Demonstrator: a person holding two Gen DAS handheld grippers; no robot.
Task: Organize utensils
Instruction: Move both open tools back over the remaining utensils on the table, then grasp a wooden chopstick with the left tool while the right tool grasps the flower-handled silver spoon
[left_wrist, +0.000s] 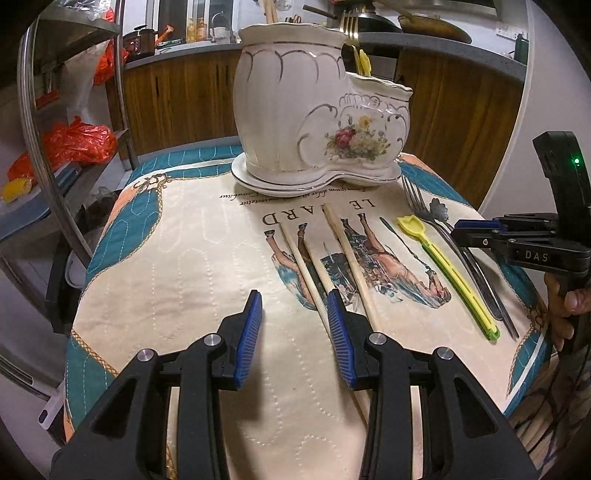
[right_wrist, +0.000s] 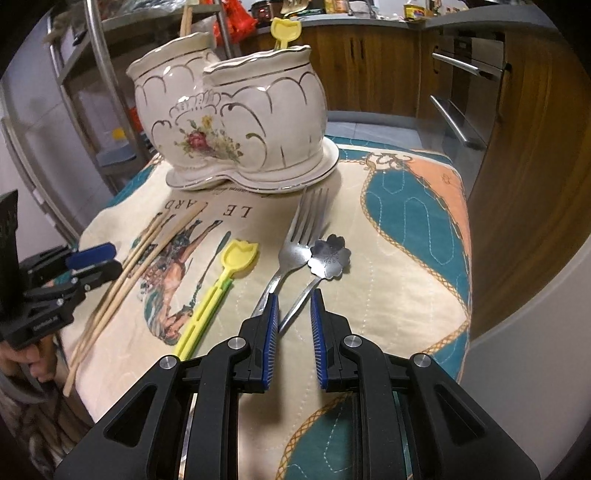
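Right wrist view, right hand-held gripper (right_wrist: 293, 314) spread over fork (right_wrist: 295, 251) and flower spoon (right_wrist: 330, 256) handles, left hand-held gripper (left_wrist: 294, 325) spread over chopsticks (left_wrist: 345, 254), all before ceramic holder (right_wrist: 236, 122) on table (right_wrist: 406, 236).

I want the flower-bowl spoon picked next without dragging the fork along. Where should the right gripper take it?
Grip the flower spoon low on its thin handle, coming from above with fingers across it. The right gripper already straddles that end; higher up, the fork lies against the handle, so stay near the tail.
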